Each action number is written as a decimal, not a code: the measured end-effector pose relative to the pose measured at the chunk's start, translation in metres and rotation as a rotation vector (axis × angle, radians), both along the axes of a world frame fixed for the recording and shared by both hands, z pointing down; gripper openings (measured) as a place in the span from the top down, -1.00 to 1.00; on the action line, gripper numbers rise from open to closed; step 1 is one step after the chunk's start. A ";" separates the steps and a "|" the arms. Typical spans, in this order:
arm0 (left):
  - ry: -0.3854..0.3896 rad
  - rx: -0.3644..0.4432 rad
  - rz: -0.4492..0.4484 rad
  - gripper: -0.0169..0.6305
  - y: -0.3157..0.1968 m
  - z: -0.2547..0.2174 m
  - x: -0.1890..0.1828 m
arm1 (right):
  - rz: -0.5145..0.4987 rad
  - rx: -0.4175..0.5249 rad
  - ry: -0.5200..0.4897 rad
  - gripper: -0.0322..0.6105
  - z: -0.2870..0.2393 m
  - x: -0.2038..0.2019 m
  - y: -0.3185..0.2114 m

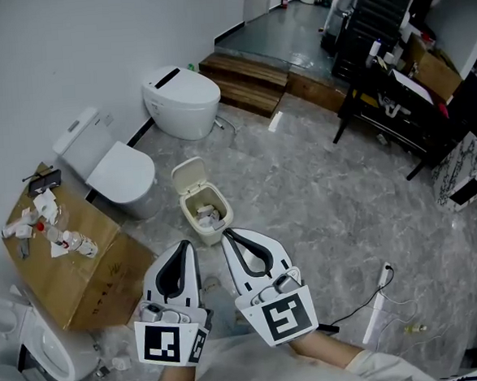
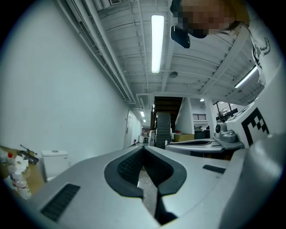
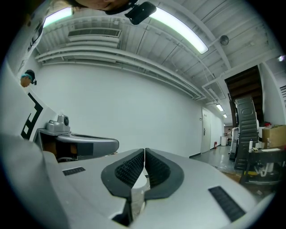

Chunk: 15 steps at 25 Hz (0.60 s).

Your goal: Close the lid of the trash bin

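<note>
On the floor (image 1: 321, 212), just past the right gripper (image 1: 228, 233), sits the trash bin (image 1: 205, 214), lid (image 1: 188, 175) up (left gripper (image 1: 185, 245) alongside, both pinched together, empty); cardboard box (image 1: 94, 273) print unreadable.

No legible txt: print on side of cardboard box (image 1: 108, 278) too small to read, lettering on white garment (image 2: 266, 45) cut off & blurred, marker cube (image 1: 169, 343) of left gripper (image 1: 184, 245) & marker cube (image 1: 284, 317) of right gripper (image 1: 228, 233) show b/w square patterns only, no chars.
</note>
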<state>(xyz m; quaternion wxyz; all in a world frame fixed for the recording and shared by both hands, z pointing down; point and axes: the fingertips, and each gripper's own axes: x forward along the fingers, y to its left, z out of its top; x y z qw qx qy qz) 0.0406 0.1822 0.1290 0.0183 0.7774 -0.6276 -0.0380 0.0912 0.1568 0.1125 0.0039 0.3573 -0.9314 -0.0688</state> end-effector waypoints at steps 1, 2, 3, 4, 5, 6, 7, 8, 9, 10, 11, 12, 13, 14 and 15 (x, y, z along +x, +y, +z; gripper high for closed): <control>0.003 -0.003 0.000 0.90 -0.002 0.003 -0.003 | -0.001 -0.001 0.004 0.80 0.002 -0.003 -0.001; 0.007 -0.006 0.000 0.90 -0.004 0.005 -0.006 | 0.000 -0.004 0.004 0.80 0.003 -0.007 -0.003; 0.011 -0.009 0.000 0.90 -0.008 0.007 -0.010 | 0.001 -0.007 0.002 0.80 0.004 -0.010 -0.006; 0.014 -0.011 0.001 0.90 -0.012 0.009 -0.013 | 0.003 -0.010 0.001 0.80 0.005 -0.014 -0.009; 0.015 -0.012 0.001 0.90 -0.016 0.011 -0.017 | 0.003 -0.011 0.003 0.80 0.005 -0.017 -0.013; 0.016 -0.013 0.002 0.90 -0.021 0.012 -0.021 | 0.003 -0.012 0.004 0.80 0.005 -0.021 -0.017; 0.016 -0.014 0.002 0.90 -0.027 0.012 -0.025 | 0.003 -0.014 0.005 0.80 0.005 -0.024 -0.022; 0.017 -0.016 0.003 0.90 -0.032 0.013 -0.028 | 0.004 -0.016 0.005 0.80 0.005 -0.027 -0.027; 0.019 -0.018 0.004 0.90 -0.037 0.014 -0.032 | 0.005 -0.019 0.002 0.80 0.005 -0.030 -0.031; 0.021 -0.021 0.006 0.90 -0.043 0.015 -0.035 | 0.008 -0.022 -0.002 0.80 0.005 -0.033 -0.037; 0.022 -0.023 0.009 0.90 -0.048 0.016 -0.038 | 0.013 -0.025 -0.006 0.80 0.005 -0.035 -0.042; 0.023 -0.025 0.012 0.90 -0.055 0.017 -0.040 | 0.017 -0.026 -0.008 0.80 0.006 -0.037 -0.048; 0.023 -0.027 0.016 0.90 -0.062 0.018 -0.043 | 0.022 -0.027 -0.008 0.80 0.007 -0.039 -0.055; 0.023 -0.030 0.019 0.90 -0.069 0.019 -0.044 | 0.026 -0.030 -0.006 0.80 0.008 -0.041 -0.062; 0.021 -0.031 0.023 0.90 -0.076 0.020 -0.046 | 0.030 -0.032 -0.007 0.80 0.009 -0.043 -0.069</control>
